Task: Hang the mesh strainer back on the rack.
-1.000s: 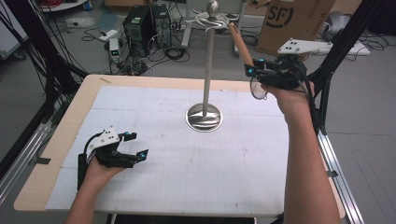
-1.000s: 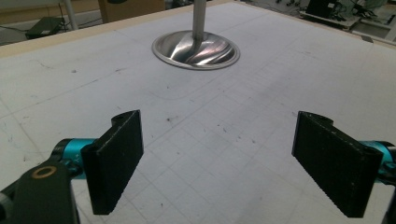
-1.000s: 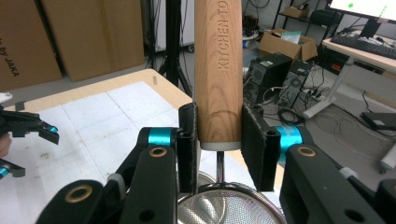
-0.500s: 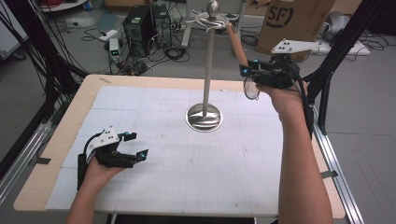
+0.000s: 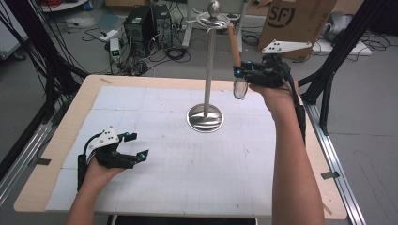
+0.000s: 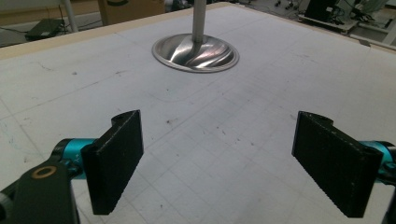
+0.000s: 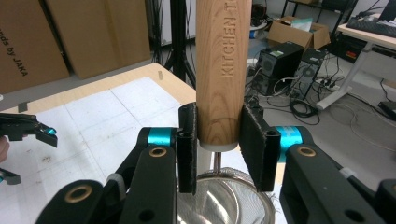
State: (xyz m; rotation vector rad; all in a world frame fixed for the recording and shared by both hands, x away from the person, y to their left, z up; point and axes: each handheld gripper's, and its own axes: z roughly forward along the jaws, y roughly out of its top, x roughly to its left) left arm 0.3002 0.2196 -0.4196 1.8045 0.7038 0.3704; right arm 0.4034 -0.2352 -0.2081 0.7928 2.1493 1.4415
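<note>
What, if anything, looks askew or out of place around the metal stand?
Nothing is spilled or broken. The one oddity: the strainer is held upside down, wooden handle pointing up and leaning slightly, clamped in the right tool beside the stand.

grey floor (image 5: 366, 140), cardboard boxes (image 5: 295, 23), cables (image 5: 176, 51)

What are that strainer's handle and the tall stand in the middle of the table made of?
The strainer's handle looks like unvarnished light wood: visible grain, matte, with "KITCHEN" pressed into it. Its bowl appears to be fine metal mesh with a shiny rim. The stand seems polished metal, probably steel: its round base mirrors its surroundings. The right gripper clamps the handle between dark ribbed pads, likely rubber.
</note>
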